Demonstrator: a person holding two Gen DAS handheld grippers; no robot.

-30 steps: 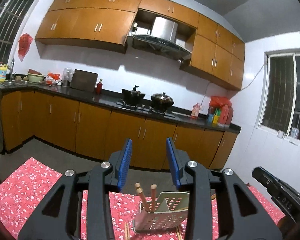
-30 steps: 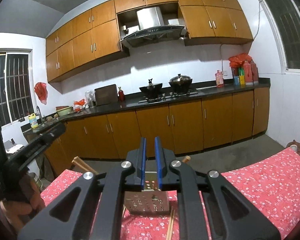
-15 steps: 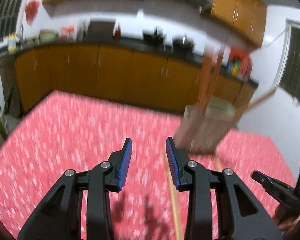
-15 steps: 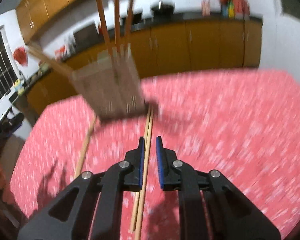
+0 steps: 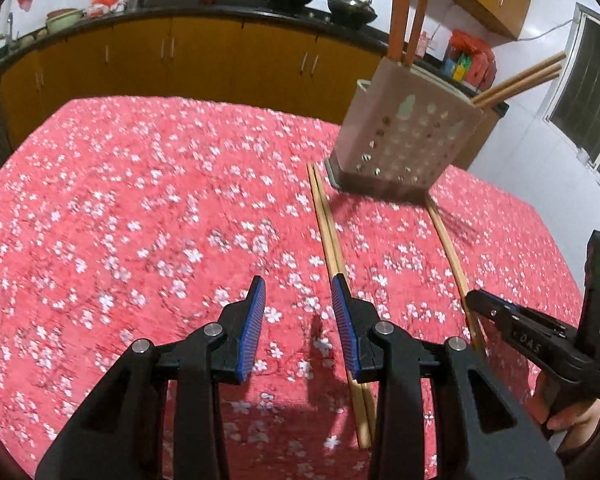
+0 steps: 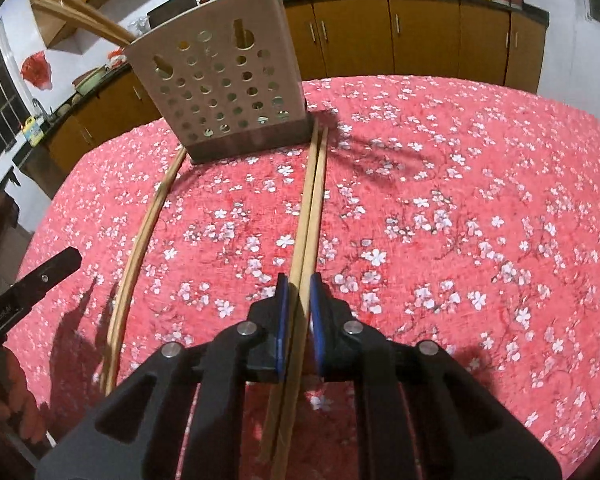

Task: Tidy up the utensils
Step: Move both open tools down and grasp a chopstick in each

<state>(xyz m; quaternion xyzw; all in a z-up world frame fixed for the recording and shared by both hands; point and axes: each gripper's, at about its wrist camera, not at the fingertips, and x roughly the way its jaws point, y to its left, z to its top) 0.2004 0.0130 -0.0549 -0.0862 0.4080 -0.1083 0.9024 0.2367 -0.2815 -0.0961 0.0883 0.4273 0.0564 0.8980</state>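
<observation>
Holding left tongs point(image 5: 298, 300) open and empty, poising right tongs point(image 6: 299, 292) closed above chopsticks point(image 6: 314, 192), utensil holder point(image 6: 220, 80) at 11 o'clock.

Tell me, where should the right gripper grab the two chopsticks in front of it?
Pinch the chopsticks near their middle, coming down from above and straddling them. They lie flat and side by side on the cloth, so squeezing across should lift both.

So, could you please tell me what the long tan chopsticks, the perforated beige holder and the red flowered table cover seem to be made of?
Long tan chopsticks: probably bamboo or wood, matte, pale grainy tan.
Perforated beige holder: likely moulded plastic, smooth, evenly punched round holes; coated metal is possible.
Red flowered table cover: soft fabric, fuzzy and unreflective with a printed blossom pattern.
</observation>
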